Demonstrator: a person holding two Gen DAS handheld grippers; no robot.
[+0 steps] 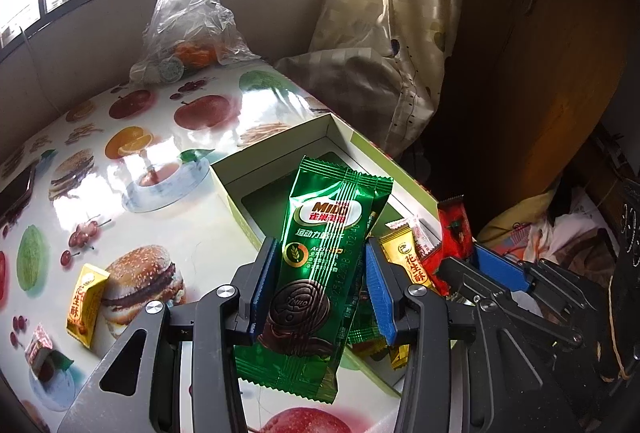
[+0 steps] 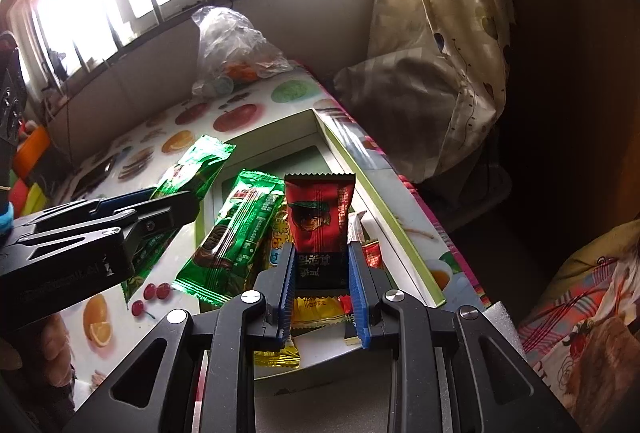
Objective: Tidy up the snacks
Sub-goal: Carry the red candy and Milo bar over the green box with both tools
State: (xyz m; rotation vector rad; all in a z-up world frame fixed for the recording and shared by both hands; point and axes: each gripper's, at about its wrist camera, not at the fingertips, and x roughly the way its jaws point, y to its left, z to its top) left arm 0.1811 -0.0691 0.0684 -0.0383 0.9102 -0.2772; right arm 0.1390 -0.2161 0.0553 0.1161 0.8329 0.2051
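Two snacks are in hand at once: the green wafer packet [image 1: 324,265] sits pinched across its lower half between the blue pads of the left gripper [image 1: 320,285], its top seal sticking out beyond the fingertips, and the red packet [image 2: 319,217] stands upright in the right gripper [image 2: 320,281], clamped low down on its dark band with most of its length above the jaws. Both pairs of jaws are narrow, closed on their wrappers. Ahead of and beneath both sets of fingertips lies the open box [image 1: 276,149], its far half bare; the near half already holds another green packet [image 2: 232,233], a yellow peanut candy [image 1: 408,261] and small red-and-white sweets. I judge the step in hand to be carrying these two packets over the box and letting them go. To do it well, each gripper should come down until its packet's free end is inside the walls, tilt it flat along the box's long side, then open; the bare stretch beyond the jaws looks the better spot, away from the pile. The two grippers are close together, so one at a time seems wiser. Off to the left of the left jaws, a yellow candy [image 1: 86,303] and a small wrapped sweet [image 1: 40,347] lie on the fruit-print table [image 1: 192,217], not yet gathered.
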